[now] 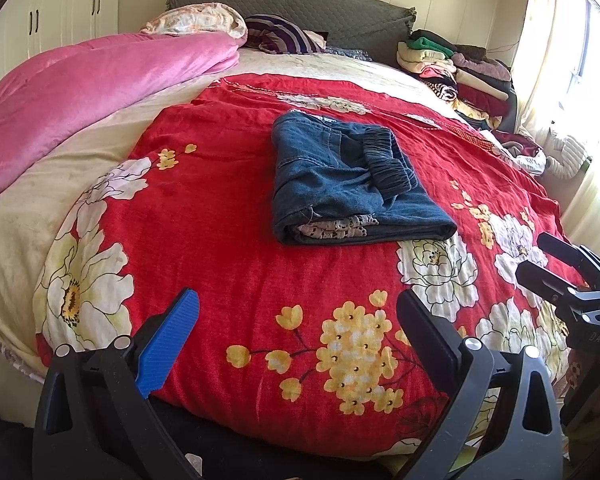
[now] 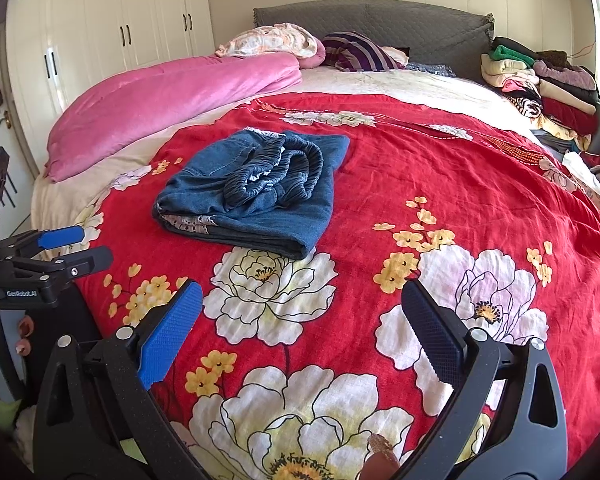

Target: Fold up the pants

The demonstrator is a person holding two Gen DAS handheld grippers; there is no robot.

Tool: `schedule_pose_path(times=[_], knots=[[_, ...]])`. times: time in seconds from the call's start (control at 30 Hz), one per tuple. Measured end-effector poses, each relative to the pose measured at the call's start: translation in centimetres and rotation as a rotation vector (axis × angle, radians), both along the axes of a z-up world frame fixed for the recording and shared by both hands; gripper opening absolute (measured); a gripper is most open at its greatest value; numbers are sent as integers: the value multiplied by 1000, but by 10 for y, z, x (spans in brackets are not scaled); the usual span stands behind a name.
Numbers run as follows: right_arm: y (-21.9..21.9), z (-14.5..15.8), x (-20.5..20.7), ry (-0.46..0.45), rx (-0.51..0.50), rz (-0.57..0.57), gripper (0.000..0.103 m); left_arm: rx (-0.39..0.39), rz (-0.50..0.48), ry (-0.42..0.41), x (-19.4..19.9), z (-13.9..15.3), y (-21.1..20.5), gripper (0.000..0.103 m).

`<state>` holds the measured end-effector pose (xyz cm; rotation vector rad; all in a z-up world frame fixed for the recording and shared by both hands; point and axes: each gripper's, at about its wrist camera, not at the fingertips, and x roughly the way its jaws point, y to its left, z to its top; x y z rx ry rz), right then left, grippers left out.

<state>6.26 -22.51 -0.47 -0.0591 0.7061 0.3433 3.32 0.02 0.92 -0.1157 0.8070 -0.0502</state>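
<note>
Both the left gripper [image 1: 298,316] and the right gripper [image 2: 302,308] have matte black frames with silver rivets, one ribbed blue pad [image 2: 168,334] facing a black one, white lettering on the bodies, painted fingernails behind.

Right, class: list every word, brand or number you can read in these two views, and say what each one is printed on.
"GenRobot.AI": white print on the black body of the left claw, seen in the right wrist view.
"DAS": faint letters on the black body of the right claw, seen in the left wrist view; possibly cut off.
The folded blue denim pants show no readable label.
</note>
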Motion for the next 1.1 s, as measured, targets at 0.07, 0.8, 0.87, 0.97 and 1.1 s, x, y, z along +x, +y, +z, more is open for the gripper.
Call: schedule_pose_path(times=[0.07, 0.8, 0.87, 0.97, 1.1], knots=[[0, 0, 0, 0, -1, 0, 94, 1, 0, 1, 0, 0, 0, 99], [-5, -2, 9, 7, -29, -38, 94, -19, -28, 2, 0, 0, 5, 99], [-9, -4, 11, 14, -36, -56, 94, -11, -27, 20, 4, -4, 9, 99], [-20, -8, 17, 26, -83, -127, 94, 20, 35, 52, 13, -11, 25, 99], [-65, -8, 31, 30, -60, -253, 94, -2, 171, 49, 29, -13, 79, 99]])
